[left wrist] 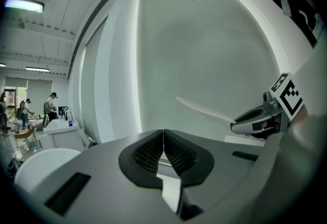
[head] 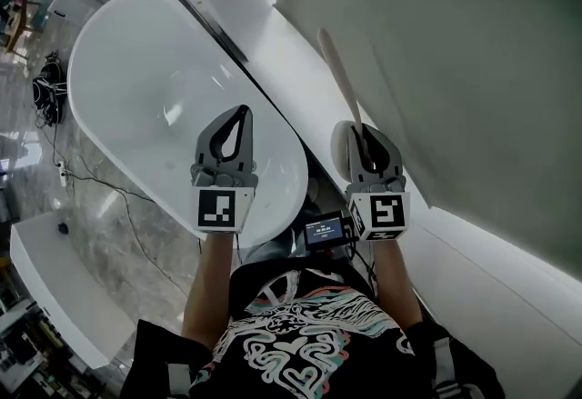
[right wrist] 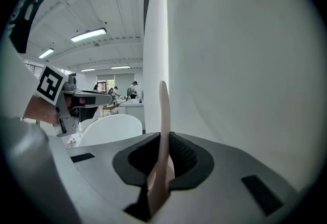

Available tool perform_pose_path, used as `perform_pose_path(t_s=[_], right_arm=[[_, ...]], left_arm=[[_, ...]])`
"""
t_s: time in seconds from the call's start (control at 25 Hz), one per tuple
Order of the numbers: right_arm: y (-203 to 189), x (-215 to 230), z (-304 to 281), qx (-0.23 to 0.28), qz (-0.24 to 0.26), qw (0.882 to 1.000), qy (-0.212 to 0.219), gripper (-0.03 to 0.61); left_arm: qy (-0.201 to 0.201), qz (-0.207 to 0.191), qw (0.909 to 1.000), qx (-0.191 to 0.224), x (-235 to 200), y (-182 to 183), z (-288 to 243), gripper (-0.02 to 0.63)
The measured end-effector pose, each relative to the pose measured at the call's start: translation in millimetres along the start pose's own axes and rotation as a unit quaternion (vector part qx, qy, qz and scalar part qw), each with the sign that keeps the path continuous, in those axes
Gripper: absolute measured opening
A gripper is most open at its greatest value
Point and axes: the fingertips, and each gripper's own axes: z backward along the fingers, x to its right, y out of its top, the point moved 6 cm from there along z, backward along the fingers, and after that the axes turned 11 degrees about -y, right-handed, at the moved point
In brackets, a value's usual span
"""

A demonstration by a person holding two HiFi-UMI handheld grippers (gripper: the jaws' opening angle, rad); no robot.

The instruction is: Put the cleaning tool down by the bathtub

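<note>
White bathtub (head: 136,70) lies left, below the left gripper (head: 242,113), jaws together; right gripper (head: 362,135) clamps the cleaning tool (head: 338,70), a slim pale-beige handle.

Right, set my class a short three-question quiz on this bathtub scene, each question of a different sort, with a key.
1. True or false: the left tool has its jaws shut with nothing between them.
2. Which tool grips the long handle? A) the left tool B) the right tool C) neither
3. Fill in: in the head view, the left tool shows over the edge of the white ____.

Key
1. True.
2. B.
3. bathtub.
</note>
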Motion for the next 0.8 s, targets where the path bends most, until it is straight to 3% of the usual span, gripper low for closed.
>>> perform_pose_path(t_s=[0.2, 0.52, 0.8], right_arm=[[-19.6, 1.8, -20.4, -0.006, 0.009, 1.000, -0.004, 0.067], [-47.4, 0.7, -52.7, -0.042, 0.032, 0.999, 0.003, 0.067], [-99.1, 4.0, -84.0, -0.058, 0.038, 0.998, 0.003, 0.068]], left_arm=[[0.001, -0.013, 0.9998, -0.014, -5.6, -29.8, -14.9, 0.017], [0.007, 0.013, 0.9986, -0.051, -22.7, -79.0, -24.7, 0.017], [-0.005, 0.008, 0.9972, -0.074, -17.4, -136.6, -37.8, 0.017]])
